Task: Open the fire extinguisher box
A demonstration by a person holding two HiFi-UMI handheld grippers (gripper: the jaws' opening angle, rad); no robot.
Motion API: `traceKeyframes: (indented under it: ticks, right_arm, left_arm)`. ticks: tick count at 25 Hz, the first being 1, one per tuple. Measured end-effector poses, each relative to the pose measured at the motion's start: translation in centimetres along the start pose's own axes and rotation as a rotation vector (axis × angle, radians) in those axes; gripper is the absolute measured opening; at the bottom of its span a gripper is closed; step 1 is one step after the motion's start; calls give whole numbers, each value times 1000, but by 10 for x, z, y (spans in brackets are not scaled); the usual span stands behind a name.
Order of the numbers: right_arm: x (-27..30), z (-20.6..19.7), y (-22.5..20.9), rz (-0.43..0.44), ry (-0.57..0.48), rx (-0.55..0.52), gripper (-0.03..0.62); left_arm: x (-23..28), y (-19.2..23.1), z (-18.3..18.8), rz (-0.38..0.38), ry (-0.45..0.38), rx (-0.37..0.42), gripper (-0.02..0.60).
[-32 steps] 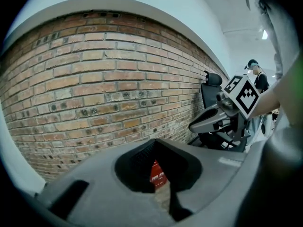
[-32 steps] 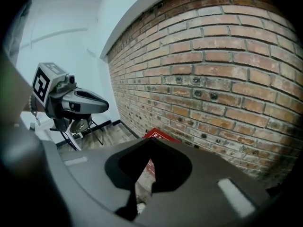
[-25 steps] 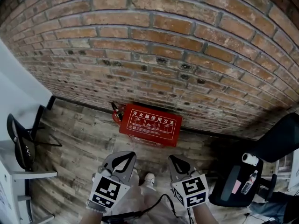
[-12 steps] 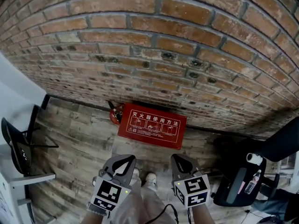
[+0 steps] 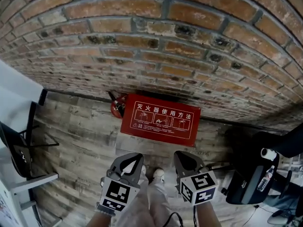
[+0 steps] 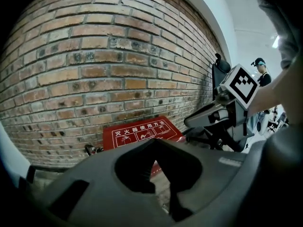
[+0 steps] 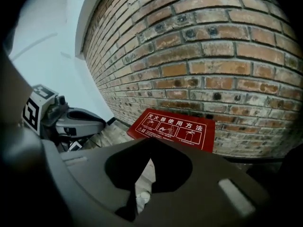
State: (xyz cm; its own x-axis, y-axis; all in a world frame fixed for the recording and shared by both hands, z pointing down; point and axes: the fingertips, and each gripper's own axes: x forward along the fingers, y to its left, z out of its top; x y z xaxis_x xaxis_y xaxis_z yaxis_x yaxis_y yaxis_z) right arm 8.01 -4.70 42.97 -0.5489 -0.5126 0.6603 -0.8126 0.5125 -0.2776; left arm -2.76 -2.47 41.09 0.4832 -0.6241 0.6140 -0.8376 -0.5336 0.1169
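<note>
The brick wall (image 5: 156,37) fills the head view from 9 o'clock through 12 to 3, and it looms larger than a second ago: the person has stepped toward it. The plank floor (image 5: 80,126) shows as a narrower band below the wall than it did.

The red box (image 5: 160,117) stands on the floor against the foot of the wall, at the middle of the view and toward 12 o'clock from both tools. It has grown in the view and drifted a little to the right. Its lid, printed with white pictures and writing, faces up and looks closed. A black office chair (image 5: 251,183) sits at 4 o'clock, well apart from the box, and another dark chair (image 5: 16,150) has slid out toward the edge at 8 o'clock.

The left tool (image 5: 129,163) and the right tool (image 5: 185,161) hang side by side at 6 o'clock, as before, both aimed at the box but nowhere near touching it. Each tool's own view shows its jaws brought together at the tips, with nothing between them. A white shoe (image 5: 158,175) shows on the floor between the tools.

A small red cylinder with a black hose (image 5: 117,107) stands just beside the box's 9 o'clock end.

As I judge it, this is the approach: the distance has shrunk, but the lid is untouched. The person probably has to bend down and bring a tool to a lid edge. No handle or latch can be made out from here.
</note>
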Motion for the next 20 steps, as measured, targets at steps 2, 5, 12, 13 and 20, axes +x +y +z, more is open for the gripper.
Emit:
traceKeyframes:
  ticks: [2, 5, 12, 13, 20]
  right_arm:
    - [11, -9, -1, 14, 6, 24, 6]
    - [30, -25, -4, 31, 22, 44, 7]
    - [71, -65, -17, 51, 70, 101, 9]
    - [75, -69, -18, 64, 73, 119, 47]
    - [106, -83, -24, 178, 35, 332, 138]
  left_arm:
    - [13, 1, -13, -2, -1, -15, -3]
    - [38, 4, -37, -8, 20, -13, -3]
    - [91, 12, -86, -20, 71, -2, -3]
    - [98, 13, -90, -20, 77, 0, -3]
    - [137, 25, -124, -23, 119, 10, -3]
